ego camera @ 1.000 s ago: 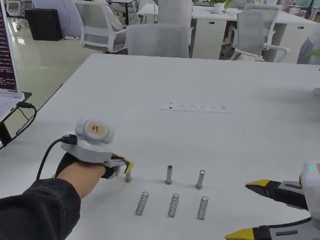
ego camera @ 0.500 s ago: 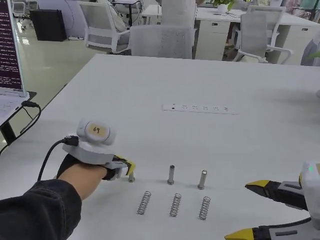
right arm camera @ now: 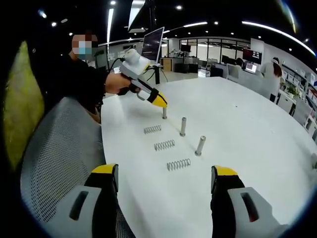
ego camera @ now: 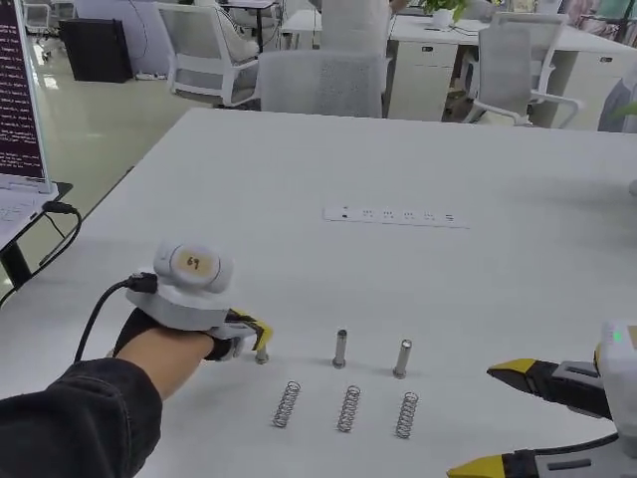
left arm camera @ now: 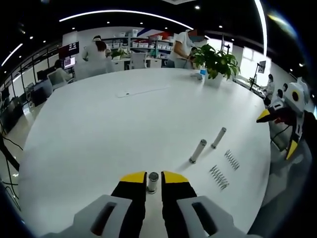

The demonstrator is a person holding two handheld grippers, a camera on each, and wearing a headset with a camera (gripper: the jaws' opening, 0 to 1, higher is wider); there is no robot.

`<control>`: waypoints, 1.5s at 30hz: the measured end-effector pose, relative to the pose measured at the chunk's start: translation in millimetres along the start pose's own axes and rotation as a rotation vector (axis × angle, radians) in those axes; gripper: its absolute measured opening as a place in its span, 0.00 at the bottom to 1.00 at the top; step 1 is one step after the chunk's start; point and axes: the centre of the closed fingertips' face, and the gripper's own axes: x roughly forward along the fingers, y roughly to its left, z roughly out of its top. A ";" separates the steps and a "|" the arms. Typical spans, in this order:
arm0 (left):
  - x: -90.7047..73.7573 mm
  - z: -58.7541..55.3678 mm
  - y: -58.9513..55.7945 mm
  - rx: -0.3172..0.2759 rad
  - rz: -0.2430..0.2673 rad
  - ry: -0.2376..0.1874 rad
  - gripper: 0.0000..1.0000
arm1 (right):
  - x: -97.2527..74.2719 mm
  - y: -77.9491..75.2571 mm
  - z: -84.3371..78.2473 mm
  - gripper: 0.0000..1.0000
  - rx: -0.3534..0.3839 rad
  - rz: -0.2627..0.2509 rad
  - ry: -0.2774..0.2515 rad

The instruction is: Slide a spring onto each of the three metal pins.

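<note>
Head view, white table (ego camera: 299,169) under everything. Right gripper (ego camera: 473,420) low at the right edge, yellow-tipped jaws spread wide, holding nothing, well apart from the parts. Left gripper (ego camera: 257,341), in a gloved hand (ego camera: 169,351), drawn in on the left pin (ego camera: 262,355), with a tip against each side in the left gripper view. Middle pin (ego camera: 340,349) and right pin (ego camera: 402,358) upright in the same row, bare. Left spring (ego camera: 286,403), middle spring (ego camera: 347,408) and right spring (ego camera: 406,414) lying flat, one just before each pin, not touching. Power strip (ego camera: 396,215) farther back, clear of the work.
</note>
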 end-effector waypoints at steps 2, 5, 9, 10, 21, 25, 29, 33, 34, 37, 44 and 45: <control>-0.2 0.2 0.2 0.000 0.001 -0.002 0.05 | -0.3 -0.2 0.1 0.75 -0.001 -0.001 -0.001; -0.3 1.4 -0.1 0.000 -0.001 -0.008 0.08 | -0.6 -0.6 0.2 0.75 -0.001 -0.002 -0.002; -1.6 3.7 -0.3 -0.005 0.000 -0.018 0.12 | -0.9 -0.8 0.6 0.75 -0.002 -0.003 -0.003; -1.5 4.0 0.2 -0.004 0.002 -0.020 0.14 | -1.1 -0.7 0.7 0.75 -0.002 -0.003 -0.003; -5.9 10.8 2.0 -0.011 0.023 -0.050 0.30 | -1.9 0.2 1.6 0.75 -0.005 -0.001 -0.004; -9.0 11.4 1.3 -0.015 0.020 -0.055 0.31 | -2.0 0.2 2.1 0.75 -0.005 -0.001 -0.006; -13.3 12.0 -0.9 -0.014 0.014 -0.058 0.31 | -1.5 0.4 2.4 0.75 -0.005 0.000 -0.008; -19.6 11.7 -4.6 -0.008 0.010 -0.060 0.31 | -1.1 0.7 2.3 0.75 -0.005 0.001 -0.009; -21.5 10.9 -6.3 -0.005 0.007 -0.059 0.31 | -0.8 0.6 2.0 0.75 -0.003 0.002 -0.009; -25.2 7.7 -9.7 -0.002 -0.001 -0.053 0.31 | -0.3 0.6 2.2 0.75 -0.003 0.003 -0.010; -36.8 -0.4 -18.1 0.000 -0.012 -0.042 0.33 | 0.6 0.5 2.6 0.75 -0.001 0.005 -0.015; -38.9 -1.5 -18.9 -0.002 -0.011 -0.043 0.34 | 0.7 0.2 2.9 0.76 -0.002 0.005 -0.016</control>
